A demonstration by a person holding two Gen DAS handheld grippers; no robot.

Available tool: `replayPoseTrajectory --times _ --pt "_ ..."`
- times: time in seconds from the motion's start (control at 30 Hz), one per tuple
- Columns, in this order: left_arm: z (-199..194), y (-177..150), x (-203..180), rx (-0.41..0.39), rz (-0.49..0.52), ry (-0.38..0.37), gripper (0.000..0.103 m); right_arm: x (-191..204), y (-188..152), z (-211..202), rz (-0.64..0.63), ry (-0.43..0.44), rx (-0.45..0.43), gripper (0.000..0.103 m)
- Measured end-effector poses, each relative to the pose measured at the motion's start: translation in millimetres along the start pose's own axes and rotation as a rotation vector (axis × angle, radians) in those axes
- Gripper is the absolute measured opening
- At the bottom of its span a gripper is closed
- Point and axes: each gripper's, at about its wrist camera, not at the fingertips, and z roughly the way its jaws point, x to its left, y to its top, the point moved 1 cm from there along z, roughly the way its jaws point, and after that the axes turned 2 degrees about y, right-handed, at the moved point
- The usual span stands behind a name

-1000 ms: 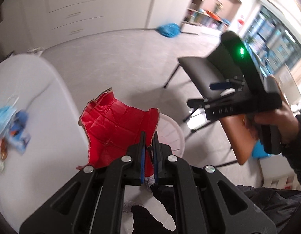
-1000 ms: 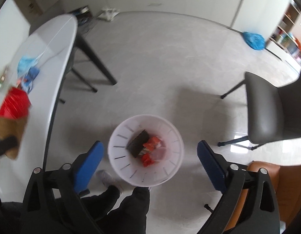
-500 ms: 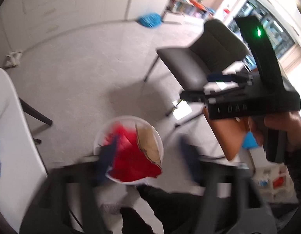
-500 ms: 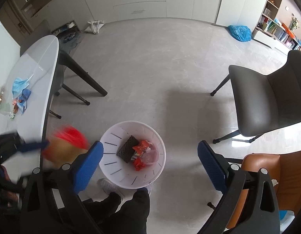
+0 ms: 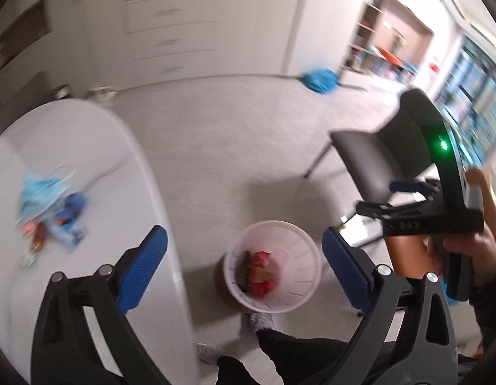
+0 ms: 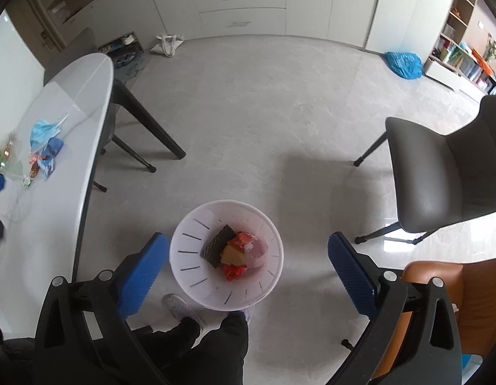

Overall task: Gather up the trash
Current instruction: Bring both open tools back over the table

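Observation:
A white slotted bin (image 6: pixel 183 256) stands on the floor below both grippers. In it lie a red wrapper with a tan inner side (image 6: pixel 233 261) and a dark waffle-patterned piece (image 6: pixel 215 247). My left gripper (image 5: pixel 244 240) hangs above the bin (image 5: pixel 307 256) and the table edge, its jaws opening wide with nothing between them. Directly over the bin, my right gripper (image 6: pixel 247 240) is open and holds nothing. On the white table (image 6: pixel 65 166) a blue face mask (image 6: pixel 44 130) and small wrappers (image 6: pixel 48 157) lie together; the left wrist view shows them blurred.
A grey chair (image 6: pixel 440 173) and an orange chair (image 6: pixel 440 288) stand right of the bin. The person's legs and shoes (image 6: pixel 183 308) are just behind it. A blue bag (image 6: pixel 403 64) lies far off on the floor. A hand (image 5: pixel 459 250) holds the right gripper.
The left gripper was shut on the red wrapper, swung over the bin and opened. The wrapper now lies in the bin. The left gripper has lifted and turned back toward the table.

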Motion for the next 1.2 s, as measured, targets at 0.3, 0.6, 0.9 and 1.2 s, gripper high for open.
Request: replayPoseTrajectory --times 0.3,0.6,0.9,1.2 --pt "-55.6 -34.8 88.0 -0.063 -0.227 0.170 0.095 56.7 6.0 2.4 -0.109 0.042 -0.006 0.100" --pt "-74.4 -58.2 133.7 -0.082 -0.333 0.245 0.095 120.0 16.6 2.9 -0.222 0.110 -0.029 0.100" --pt "-78.6 -76.4 167.3 -0.082 -0.385 0.309 0.095 182.4 24.7 9.0 -0.327 0.194 -0.017 0.100" --pt "-59.9 -88.3 227.2 -0.095 -0.436 0.330 0.095 254.5 35.2 16.7 -0.458 0.262 0.006 0.100"
